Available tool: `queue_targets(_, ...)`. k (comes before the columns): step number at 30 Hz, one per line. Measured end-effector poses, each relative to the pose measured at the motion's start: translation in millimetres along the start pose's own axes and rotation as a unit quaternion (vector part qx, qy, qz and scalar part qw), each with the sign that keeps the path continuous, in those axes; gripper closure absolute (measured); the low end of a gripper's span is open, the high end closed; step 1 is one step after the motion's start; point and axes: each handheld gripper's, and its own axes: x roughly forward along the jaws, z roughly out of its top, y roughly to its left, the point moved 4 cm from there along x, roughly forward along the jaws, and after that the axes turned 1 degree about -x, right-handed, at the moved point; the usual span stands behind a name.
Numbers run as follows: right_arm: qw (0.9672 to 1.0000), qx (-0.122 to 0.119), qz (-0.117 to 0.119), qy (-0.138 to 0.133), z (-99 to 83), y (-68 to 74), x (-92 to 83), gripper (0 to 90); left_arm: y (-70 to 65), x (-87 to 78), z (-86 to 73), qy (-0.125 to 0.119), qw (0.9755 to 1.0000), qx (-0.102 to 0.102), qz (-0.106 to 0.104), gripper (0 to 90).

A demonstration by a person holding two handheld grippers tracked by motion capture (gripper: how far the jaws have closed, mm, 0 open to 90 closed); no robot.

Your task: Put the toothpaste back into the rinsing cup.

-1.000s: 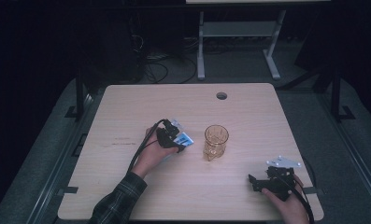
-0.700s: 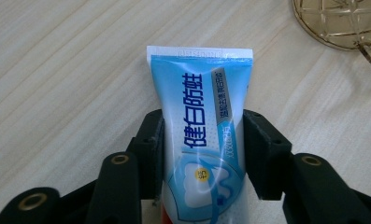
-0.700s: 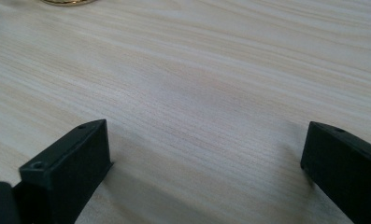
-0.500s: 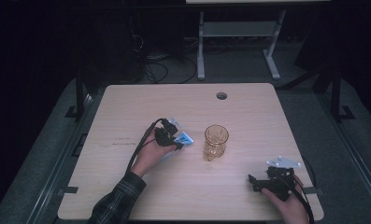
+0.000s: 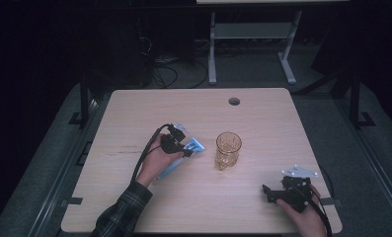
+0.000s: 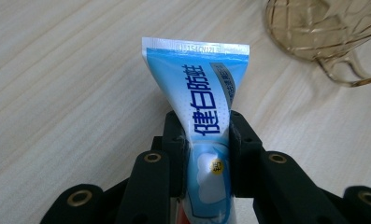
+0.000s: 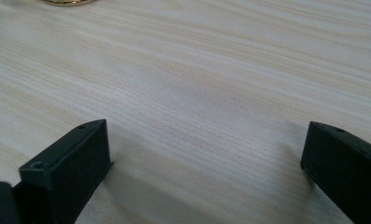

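Left gripper (image 6: 206, 140): jaws have just been closing and are now pressing on either flank of the toothpaste tube (image 6: 199, 93), which is lying flat on the table (image 5: 134, 113). The grip is sitting on the tube's body, below its crimped end, which is pointing away from the gripper toward the cup. In the high view the same gripper (image 5: 186, 148) is lying low over the tube (image 5: 196, 145), left of centre on the tabletop.

Amber glass cup (image 5: 228, 149): standing upright just beside the tube's far end, apart from it; its handle and lower wall are showing at the upper right of the left gripper view (image 6: 323, 32). Nothing is visible inside it from these angles.

Right gripper (image 5: 270, 192): resting near the table's front right corner, well apart from cup and tube. Its jaws are standing wide with bare wood between them (image 7: 206, 154).

Progress, as a judgement: the grasp on the tube is looking complete or nearly so; the lift is not yet done, since the tube is lying on the wood. Remaining work is likely raising the tube and bringing it to the cup, perhaps standing it inside.
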Motion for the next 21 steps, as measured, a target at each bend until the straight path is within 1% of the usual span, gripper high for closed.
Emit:
queue_targets(4, 1.0, 0.0, 0.0, 0.0, 0.0, 0.1, 0.0, 0.8, 0.2, -4.0, 0.6, -0.005, 1.0, 0.002, -0.003, 72.3)
queue_targets(8, 1.0, 0.0, 0.0, 0.0, 0.0, 0.0, 0.0, 0.7, -1.2, -12.0, 2.4, -0.025, 0.9997, -0.002, -0.006, 72.3)
queue_targets(9, 1.0, 0.0, 0.0, 0.0, 0.0, 0.1, 0.0, 0.8, -1.9, -13.8, 3.1, -0.034, 0.9994, -0.008, -0.008, 72.4)
queue_targets(15, 1.0, 0.0, 0.0, 0.0, 0.0, 0.0, 0.0, 0.8, -1.5, -26.2, 4.1, -0.052, 0.9985, -0.007, -0.018, 72.9)
queue_targets(16, 1.0, 0.0, 0.0, 0.0, 0.0, 0.0, 0.0, 0.8, -1.4, -28.4, 4.0, -0.052, 0.9984, -0.007, -0.02, 72.9)
queue_targets(21, 1.0, 0.0, 0.0, 0.0, 0.0, 0.1, 0.0, 0.8, -1.1, -37.7, 4.1, -0.069, 0.9972, -0.01, -0.029, 73.1)
